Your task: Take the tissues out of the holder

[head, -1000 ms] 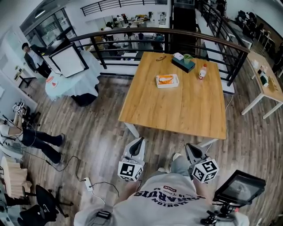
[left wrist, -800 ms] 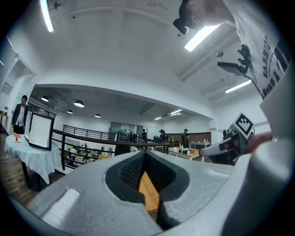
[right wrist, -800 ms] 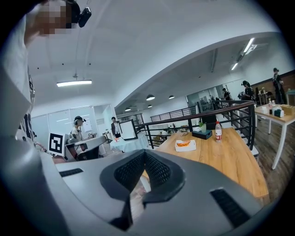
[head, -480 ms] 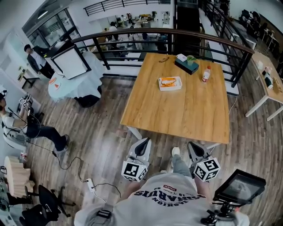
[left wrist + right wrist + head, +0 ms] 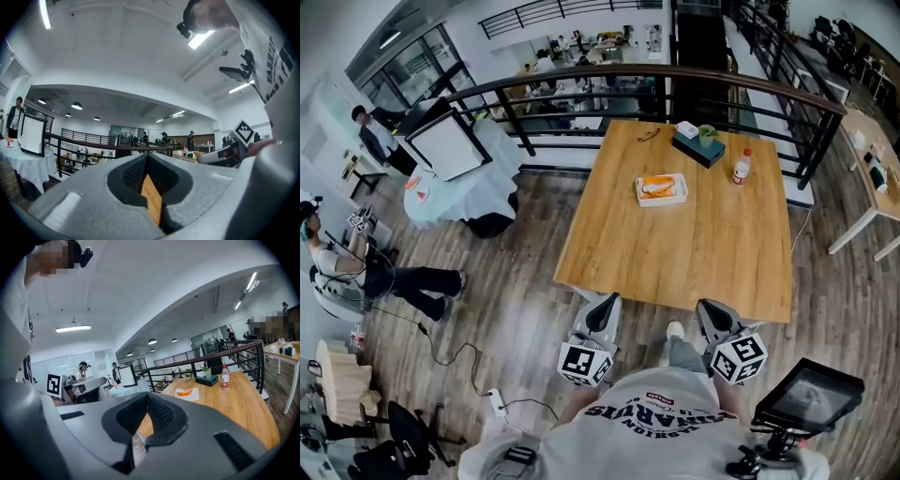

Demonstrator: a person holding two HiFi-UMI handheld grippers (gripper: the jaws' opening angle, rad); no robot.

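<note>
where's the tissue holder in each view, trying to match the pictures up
Head view: the tissue holder sits at the far edge of the wooden table, upper right of centre, left of the red-capped bottle.
Left gripper view: small things on the distant tabletop right of centre, too small to tell which is the holder.
Right gripper view: right of centre, again left of the bottle.
Shared landmark: the curved dark railing behind the table.

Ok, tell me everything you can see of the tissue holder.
The holder is a low, dark, oblong box lying flat near the far edge of the table, by the railing. What looks like a white tissue shows at its left end; a green thing sits on or just behind it. The bottle stands apart to its right.
</note>
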